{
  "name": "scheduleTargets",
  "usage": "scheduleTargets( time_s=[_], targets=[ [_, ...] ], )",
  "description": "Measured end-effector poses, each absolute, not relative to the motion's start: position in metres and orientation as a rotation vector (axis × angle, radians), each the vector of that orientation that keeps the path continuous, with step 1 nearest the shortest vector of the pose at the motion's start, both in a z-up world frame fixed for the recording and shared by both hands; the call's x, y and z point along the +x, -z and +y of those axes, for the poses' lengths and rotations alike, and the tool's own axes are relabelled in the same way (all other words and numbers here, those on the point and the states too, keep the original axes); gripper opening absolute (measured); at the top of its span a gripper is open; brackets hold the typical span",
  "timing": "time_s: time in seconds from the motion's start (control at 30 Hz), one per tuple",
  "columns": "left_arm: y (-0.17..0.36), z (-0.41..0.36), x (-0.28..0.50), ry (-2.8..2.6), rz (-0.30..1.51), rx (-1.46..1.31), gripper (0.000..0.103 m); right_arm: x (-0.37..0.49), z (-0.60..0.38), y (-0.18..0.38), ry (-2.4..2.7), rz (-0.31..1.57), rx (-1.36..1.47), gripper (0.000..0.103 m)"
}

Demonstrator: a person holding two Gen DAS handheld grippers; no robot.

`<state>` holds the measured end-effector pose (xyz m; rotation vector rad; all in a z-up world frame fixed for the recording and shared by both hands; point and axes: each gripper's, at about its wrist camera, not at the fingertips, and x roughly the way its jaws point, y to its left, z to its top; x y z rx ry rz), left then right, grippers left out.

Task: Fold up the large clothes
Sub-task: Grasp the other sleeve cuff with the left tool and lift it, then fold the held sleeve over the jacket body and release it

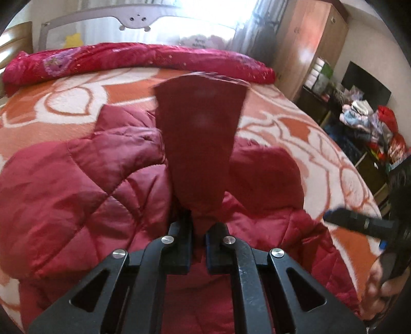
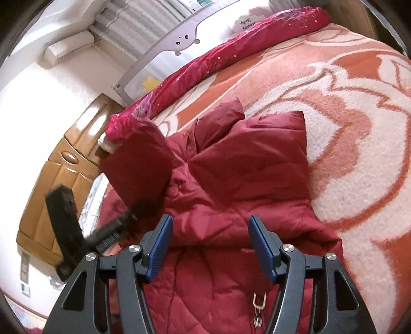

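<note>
Daylight is pouring in from the window (image 1: 205, 15) behind the bed rail (image 1: 133, 20), blowing that area out to white glare. Both fisheye views are bending strongly at their dark rims. The lifted sleeve (image 1: 200, 133) and the far tongs (image 2: 113, 228) are smearing with motion blur.

A big bed with a fuzzy orange and white flower blanket (image 1: 295, 123) fills the room. A rolled red flowery quilt (image 1: 143, 60) lies by a grey bed rail (image 1: 133, 20). Bright sun comes through the window (image 1: 205, 12). A tall brown wooden wardrobe (image 1: 310, 43) stands near a messy dark shelf (image 1: 359, 120).
</note>
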<state>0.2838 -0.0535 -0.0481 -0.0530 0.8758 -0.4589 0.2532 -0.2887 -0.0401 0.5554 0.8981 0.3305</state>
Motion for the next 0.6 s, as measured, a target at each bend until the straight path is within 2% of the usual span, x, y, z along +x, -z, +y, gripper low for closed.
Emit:
scheduleTargets(
  time_s=[0.17, 0.27, 0.47, 0.53, 0.6],
  targets=[
    [0.063, -0.073, 0.277, 0.486, 0.909, 0.018, 0.005, 0.279, -0.293, 0.044, -0.394, 0.898, 0.687, 0.065],
    [0.071, -0.083, 0.269, 0.489, 0.913, 0.084, 0.006, 0.299, -0.292, 0.052, -0.432, 0.916, 0.779, 0.085],
    [0.074, -0.088, 0.267, 0.487, 0.921, 0.106, 0.006, 0.332, -0.281, 0.075, -0.483, 0.985, 0.897, 0.085],
    [0.073, -0.087, 0.267, 0.490, 0.925, 0.105, 0.007, 0.342, -0.274, 0.083, -0.467, 1.028, 0.893, 0.076],
    [0.074, -0.086, 0.268, 0.493, 0.941, 0.096, 0.014, 0.349, -0.268, 0.091, -0.469, 1.069, 0.888, 0.038]
  ],
)
